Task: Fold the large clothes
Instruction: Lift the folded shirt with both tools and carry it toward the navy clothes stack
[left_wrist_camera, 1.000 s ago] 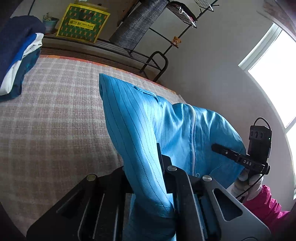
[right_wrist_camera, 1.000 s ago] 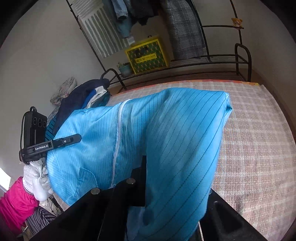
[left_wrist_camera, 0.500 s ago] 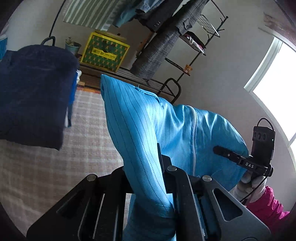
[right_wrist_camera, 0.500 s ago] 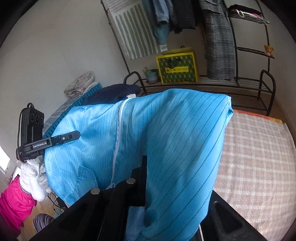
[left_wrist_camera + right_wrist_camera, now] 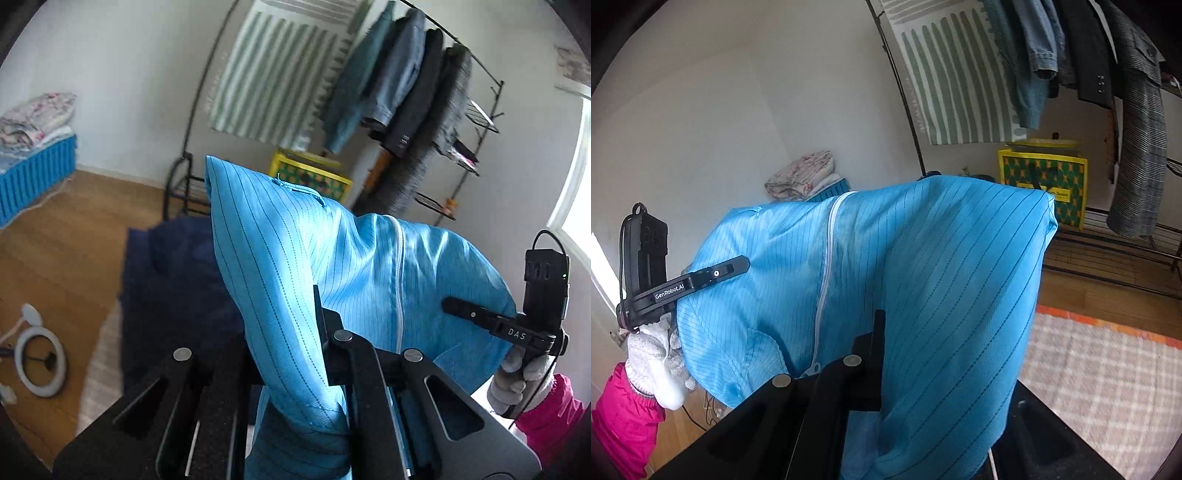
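Garment: blue pinstriped zip jacket, held in the air between both claws, above floor and checked rug.
Left claw: clamped tight on one folded edge.
Right claw: clamped tight on the other edge, near the zip.
Orientation: long axis runs claw to claw; zip crosses it.
Technique: keep both claws level and the span taut.

Blue striped garment in right gripper
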Motion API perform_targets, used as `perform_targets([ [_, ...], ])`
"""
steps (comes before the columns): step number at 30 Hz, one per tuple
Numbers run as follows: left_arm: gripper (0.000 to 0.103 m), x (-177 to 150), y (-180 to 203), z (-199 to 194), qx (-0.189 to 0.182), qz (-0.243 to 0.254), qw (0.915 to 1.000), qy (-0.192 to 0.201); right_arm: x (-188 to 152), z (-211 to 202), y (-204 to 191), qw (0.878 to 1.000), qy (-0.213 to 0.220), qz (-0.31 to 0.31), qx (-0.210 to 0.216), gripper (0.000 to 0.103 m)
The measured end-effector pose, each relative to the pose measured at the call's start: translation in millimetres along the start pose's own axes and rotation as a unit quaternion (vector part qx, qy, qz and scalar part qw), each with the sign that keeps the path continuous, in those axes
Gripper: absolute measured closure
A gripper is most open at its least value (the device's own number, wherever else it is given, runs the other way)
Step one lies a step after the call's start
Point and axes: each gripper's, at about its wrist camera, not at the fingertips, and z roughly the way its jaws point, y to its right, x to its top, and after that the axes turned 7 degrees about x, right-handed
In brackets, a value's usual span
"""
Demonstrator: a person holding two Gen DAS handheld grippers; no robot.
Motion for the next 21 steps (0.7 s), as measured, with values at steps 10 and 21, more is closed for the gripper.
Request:
perform_targets([
  [10,0.097,68.0,-97.9,84.7,0.092,-0.004,0.9957,0.009,48.4,132.9,12.6,1.000,-0.005,0.016,0.022,0.099],
  [21,0.083,31.4,-116.8,212.7,0.193,0.013,0.9798,-0.052,10.5,198.5,77.9,0.995,-0.079,0.028,-0.055,0.072],
])
